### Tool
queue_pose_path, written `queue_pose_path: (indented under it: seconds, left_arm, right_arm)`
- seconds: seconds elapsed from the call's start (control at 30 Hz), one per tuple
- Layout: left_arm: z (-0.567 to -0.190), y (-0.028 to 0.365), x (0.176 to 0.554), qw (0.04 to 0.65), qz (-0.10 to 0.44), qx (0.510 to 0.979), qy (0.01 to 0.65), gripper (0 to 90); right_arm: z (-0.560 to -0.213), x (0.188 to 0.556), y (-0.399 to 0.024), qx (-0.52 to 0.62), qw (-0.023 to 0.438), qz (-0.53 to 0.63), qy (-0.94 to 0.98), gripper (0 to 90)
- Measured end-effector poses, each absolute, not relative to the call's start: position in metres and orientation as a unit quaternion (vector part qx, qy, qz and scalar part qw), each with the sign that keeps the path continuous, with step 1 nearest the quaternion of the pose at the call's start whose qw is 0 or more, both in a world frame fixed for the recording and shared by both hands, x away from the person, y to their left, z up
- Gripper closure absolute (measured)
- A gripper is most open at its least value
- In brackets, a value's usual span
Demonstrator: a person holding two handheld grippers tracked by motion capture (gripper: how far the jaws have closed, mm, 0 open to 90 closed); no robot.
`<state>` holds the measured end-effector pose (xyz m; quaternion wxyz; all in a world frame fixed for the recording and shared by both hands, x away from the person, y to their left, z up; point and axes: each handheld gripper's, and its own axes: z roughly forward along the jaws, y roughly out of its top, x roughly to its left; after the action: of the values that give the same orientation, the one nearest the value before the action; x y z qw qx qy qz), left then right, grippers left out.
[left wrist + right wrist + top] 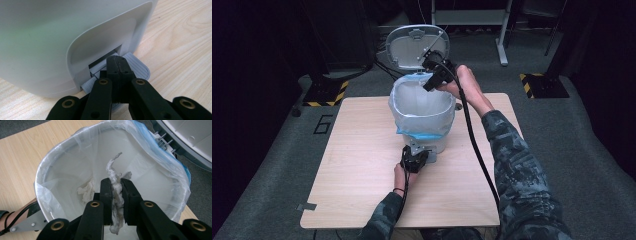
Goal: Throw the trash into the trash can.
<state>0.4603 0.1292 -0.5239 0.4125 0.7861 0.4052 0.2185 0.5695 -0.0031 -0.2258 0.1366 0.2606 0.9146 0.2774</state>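
A "6" is marked on the carpet at 9 o'clock of the pale wood-grain bench. The right tool pinches a crumpled white tissue over the smooth grey pedal bin with its filmy liner. The left tool, jaws pressed together and empty, rests on the ribbed pedal.

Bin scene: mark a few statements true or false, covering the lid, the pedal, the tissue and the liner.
1. The bin lid is up. True.
2. The left gripper grips a tissue. False: its shut jaws press on the pedal.
3. The right gripper holds a tissue over the bin's mouth. True.
4. The bin has no liner. False: a clear bag with a blue edge lines it.
5. The bin stands on the floor. False: it is on the table.
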Motion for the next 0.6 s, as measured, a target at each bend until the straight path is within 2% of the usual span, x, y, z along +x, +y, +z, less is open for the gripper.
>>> queue_pose_path:
  seconds: [0.6]
  left_arm:
    - [-0.524, 0.129, 0.460, 0.412, 0.218, 0.786, 0.405, 90.0]
  right_arm:
    - [-0.232, 0.580, 0.020, 0.252, 0.135, 0.247, 0.926, 80.5]
